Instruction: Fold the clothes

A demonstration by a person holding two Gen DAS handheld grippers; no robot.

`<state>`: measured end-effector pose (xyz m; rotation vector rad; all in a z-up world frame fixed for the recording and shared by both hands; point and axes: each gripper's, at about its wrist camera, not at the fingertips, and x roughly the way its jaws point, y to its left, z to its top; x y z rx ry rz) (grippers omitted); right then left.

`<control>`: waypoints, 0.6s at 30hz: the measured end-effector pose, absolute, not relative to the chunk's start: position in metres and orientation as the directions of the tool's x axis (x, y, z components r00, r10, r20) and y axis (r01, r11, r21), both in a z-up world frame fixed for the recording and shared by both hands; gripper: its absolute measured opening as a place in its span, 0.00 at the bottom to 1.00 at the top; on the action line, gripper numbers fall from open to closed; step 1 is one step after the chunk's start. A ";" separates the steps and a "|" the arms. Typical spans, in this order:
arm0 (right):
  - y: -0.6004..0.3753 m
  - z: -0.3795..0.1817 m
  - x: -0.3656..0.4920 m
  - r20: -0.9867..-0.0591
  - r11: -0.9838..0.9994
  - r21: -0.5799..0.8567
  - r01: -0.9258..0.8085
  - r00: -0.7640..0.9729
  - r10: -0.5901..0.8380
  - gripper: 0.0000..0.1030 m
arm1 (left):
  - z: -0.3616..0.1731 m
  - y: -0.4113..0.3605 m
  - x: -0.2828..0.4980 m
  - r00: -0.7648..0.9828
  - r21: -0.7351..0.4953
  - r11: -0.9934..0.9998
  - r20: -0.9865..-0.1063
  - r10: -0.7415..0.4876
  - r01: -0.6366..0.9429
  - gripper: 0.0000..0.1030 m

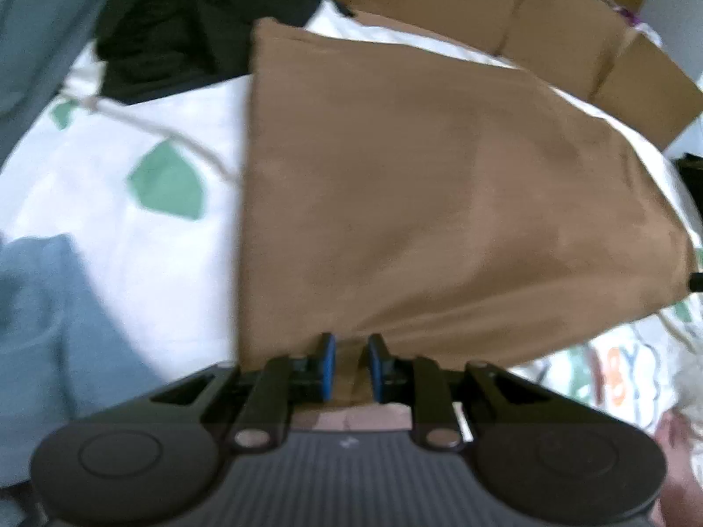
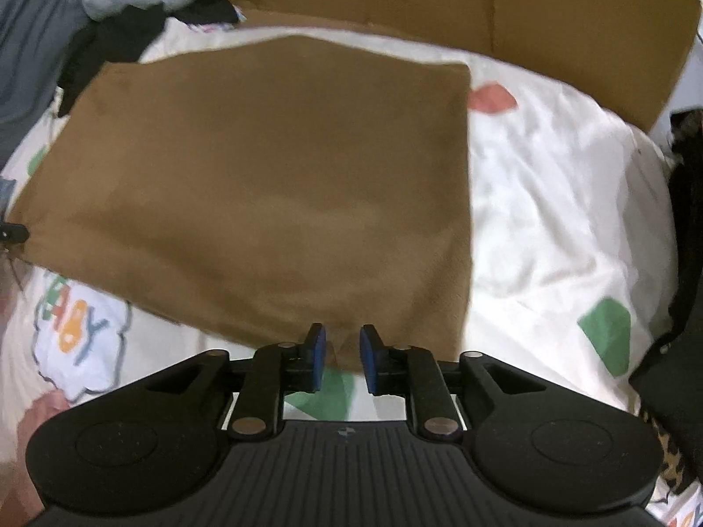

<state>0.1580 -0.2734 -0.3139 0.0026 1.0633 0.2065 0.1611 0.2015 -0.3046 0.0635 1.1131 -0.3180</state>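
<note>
Lying flat on the bed sheet [image 2: 549, 202], brown cloth [image 2: 272, 184] looks already folded to a rectangle. Left claw [image 1: 351, 362] and right claw [image 2: 342, 358] both slightly apart at near edge, pads not pressing. Prob. another fold left; dark clothes [image 1: 197, 22] w/ more to do.
</note>
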 end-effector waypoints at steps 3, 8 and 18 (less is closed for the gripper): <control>-0.264 -0.312 0.160 -0.858 0.976 0.106 -0.189 0.480 0.186 0.32 | -0.303 0.212 0.156 0.399 -0.084 0.961 -0.898 -0.187 0.263 0.18; -0.258 -0.317 0.165 -0.854 0.980 0.088 -0.176 0.493 0.165 0.38 | -0.297 0.214 0.154 0.399 -0.060 0.971 -0.904 -0.152 0.233 0.23; -0.257 -0.325 0.159 -0.843 0.990 0.036 -0.137 0.528 0.104 0.38 | -0.259 0.154 0.146 0.459 -0.137 0.923 -0.835 -0.303 0.360 0.58</control>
